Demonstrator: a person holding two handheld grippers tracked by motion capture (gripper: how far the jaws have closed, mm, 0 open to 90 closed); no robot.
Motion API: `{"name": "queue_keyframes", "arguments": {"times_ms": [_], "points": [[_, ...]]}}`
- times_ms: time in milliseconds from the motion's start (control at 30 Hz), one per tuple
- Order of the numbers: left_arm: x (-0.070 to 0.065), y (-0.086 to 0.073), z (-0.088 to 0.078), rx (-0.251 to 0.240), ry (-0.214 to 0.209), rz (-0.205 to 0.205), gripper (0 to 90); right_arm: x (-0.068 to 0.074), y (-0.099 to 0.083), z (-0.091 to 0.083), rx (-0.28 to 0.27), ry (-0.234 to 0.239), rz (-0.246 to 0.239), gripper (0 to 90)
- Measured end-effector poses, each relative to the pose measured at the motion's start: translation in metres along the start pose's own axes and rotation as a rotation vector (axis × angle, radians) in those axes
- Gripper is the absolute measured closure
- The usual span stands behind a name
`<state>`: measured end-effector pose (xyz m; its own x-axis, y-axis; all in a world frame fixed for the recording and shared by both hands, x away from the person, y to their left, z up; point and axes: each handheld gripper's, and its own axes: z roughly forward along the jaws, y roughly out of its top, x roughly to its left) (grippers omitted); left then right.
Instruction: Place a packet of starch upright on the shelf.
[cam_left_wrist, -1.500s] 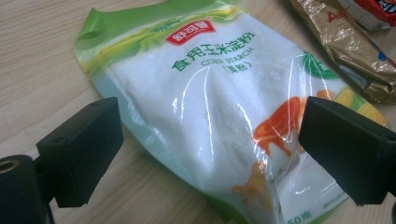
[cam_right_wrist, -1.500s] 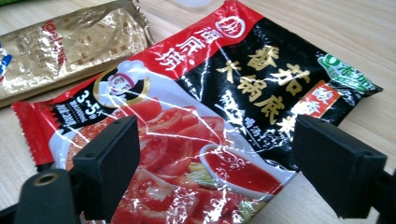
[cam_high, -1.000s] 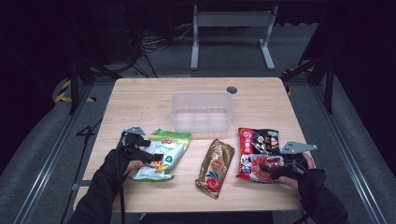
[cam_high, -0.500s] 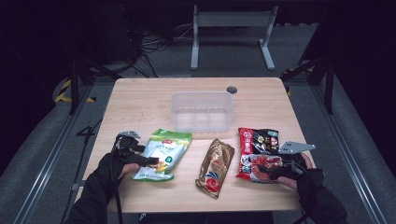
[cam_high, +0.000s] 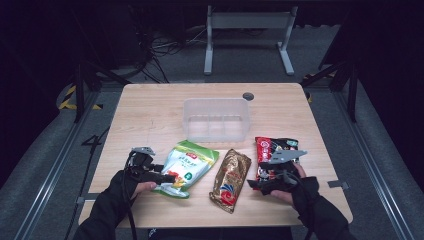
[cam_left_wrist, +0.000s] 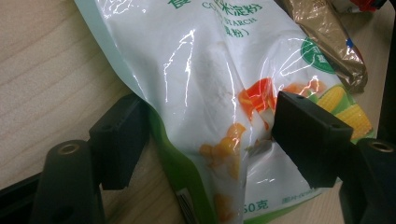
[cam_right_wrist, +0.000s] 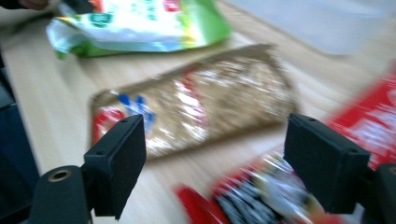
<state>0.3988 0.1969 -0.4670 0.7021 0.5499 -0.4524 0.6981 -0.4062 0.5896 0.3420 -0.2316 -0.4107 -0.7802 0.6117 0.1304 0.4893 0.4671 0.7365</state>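
Note:
A green-and-white corn starch bag (cam_high: 189, 164) lies front left on the table. My left gripper (cam_high: 167, 176) has its jaws around the bag's near edge (cam_left_wrist: 210, 70), one jaw under it and one on top. They have just been closing and now press the bag. A brown snack packet (cam_high: 231, 177) lies in the middle and a red packet (cam_high: 274, 146) to its right. My right gripper (cam_high: 253, 184) hovers over the red packet's near end, pointing left at the brown packet (cam_right_wrist: 201, 102). Its jaws have just closed a little, still stand wide, and nothing is pressed between them.
A clear plastic container (cam_high: 216, 101) stands at the middle of the wooden table (cam_high: 150, 115), behind the three packets. A small dark round mark (cam_high: 248, 95) lies near the far edge. Dark floor, rails and a metal stand surround the table.
My left gripper has slid right onto the corn starch bag's edge and narrowed its jaws on it. My right gripper has shifted left, from over the red packet toward the brown one.

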Motion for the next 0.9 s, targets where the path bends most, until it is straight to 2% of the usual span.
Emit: {"name": "queue_keyframes", "arguments": {"times_ms": [133, 200, 300, 400, 467, 533, 567, 600, 667, 733, 867, 900], "points": [[-0.008, -0.001, 0.004, 0.008, -0.001, 0.001, 29.2, 0.015, 0.021, 0.031, 0.027, 0.059, 0.022, 26.2], [-0.014, -0.001, 0.008, 0.014, -0.005, 0.019, 29.0, 0.019, 0.03, 0.045, 0.039, 0.071, 0.018, 26.2], [-0.021, -0.001, 0.013, 0.016, -0.003, 0.032, 28.9, 0.02, 0.039, 0.062, 0.061, 0.08, 0.038, 26.2], [-0.024, -0.001, 0.016, 0.007, -0.009, 0.038, 28.9, 0.018, 0.043, 0.079, 0.104, 0.127, 0.074, 26.2], [-0.025, -0.001, 0.017, 0.009, -0.012, 0.04, 29.0, 0.018, 0.046, 0.085, 0.115, 0.162, 0.086, 26.2], [-0.026, -0.001, 0.018, 0.007, -0.012, 0.041, 29.0, 0.019, 0.048, 0.09, 0.125, 0.167, 0.107, 26.2], [-0.027, -0.001, 0.017, 0.012, -0.011, 0.045, 29.0, 0.021, 0.049, 0.093, 0.132, 0.177, 0.101, 25.9], [-0.027, -0.001, 0.017, 0.015, -0.011, 0.047, 29.2, 0.022, 0.05, 0.097, 0.153, 0.169, 0.095, 25.5], [-0.028, -0.002, 0.016, 0.02, -0.008, 0.05, 29.9, 0.024, 0.049, 0.106, 0.22, 0.115, 0.091, 25.6], [-0.028, -0.004, 0.015, 0.02, -0.007, 0.049, 31.1, 0.022, 0.049, 0.107, 0.241, 0.087, 0.088, 25.2], [-0.028, -0.006, 0.014, 0.016, -0.004, 0.047, 32.7, 0.003, 0.053, 0.102, 0.202, 0.053, 0.181, 21.4], [-0.028, -0.006, 0.014, 0.016, -0.004, 0.047, 32.7, 0.003, 0.053, 0.102, 0.202, 0.053, 0.181, 21.4]]}}
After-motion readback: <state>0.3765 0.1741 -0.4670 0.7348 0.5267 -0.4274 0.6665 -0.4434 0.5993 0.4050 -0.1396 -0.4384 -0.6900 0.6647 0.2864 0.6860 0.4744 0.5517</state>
